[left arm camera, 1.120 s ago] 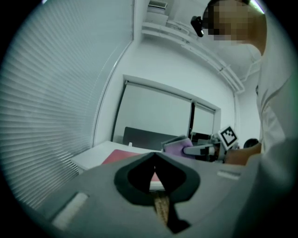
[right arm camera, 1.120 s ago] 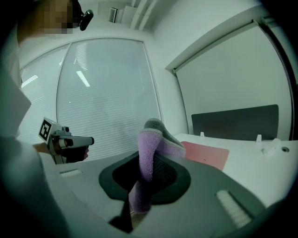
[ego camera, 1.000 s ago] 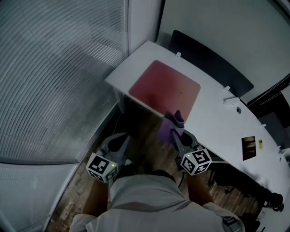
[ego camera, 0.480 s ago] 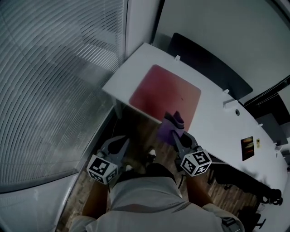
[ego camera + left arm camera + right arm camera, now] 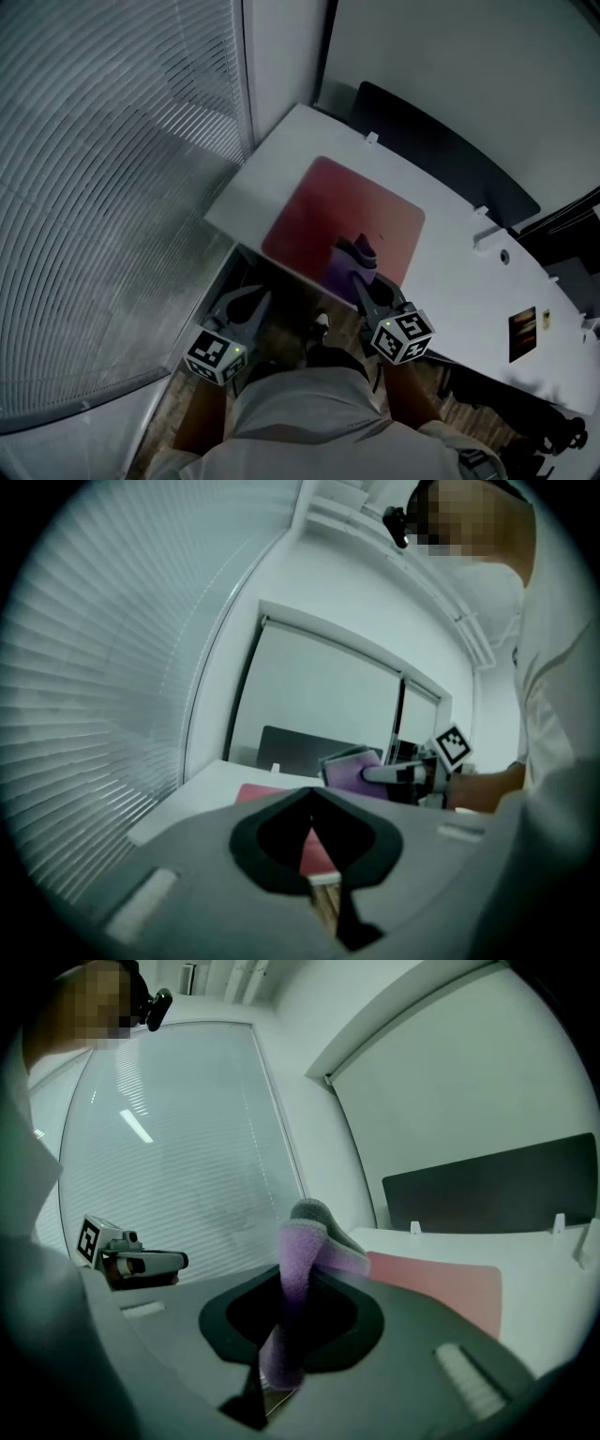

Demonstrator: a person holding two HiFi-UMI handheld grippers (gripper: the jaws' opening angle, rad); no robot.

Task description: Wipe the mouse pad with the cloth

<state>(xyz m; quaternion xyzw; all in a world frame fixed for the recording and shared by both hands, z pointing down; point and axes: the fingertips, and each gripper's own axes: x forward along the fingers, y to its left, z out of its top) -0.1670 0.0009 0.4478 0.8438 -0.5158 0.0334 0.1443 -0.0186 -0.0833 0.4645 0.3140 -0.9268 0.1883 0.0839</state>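
Left claw (image 5: 251, 300) hangs low off the table (image 5: 274, 167) edge, clenched on nothing, pretty much where it was a second ago. The real change is further right: the right claw (image 5: 364, 283), gripping the purple cloth (image 5: 349, 261), has come up from below the table edge, and the cloth now sits over the near edge of the red mouse pad (image 5: 323, 202). I'd guess wiping is about to start, though I can't tell if the cloth touches yet.
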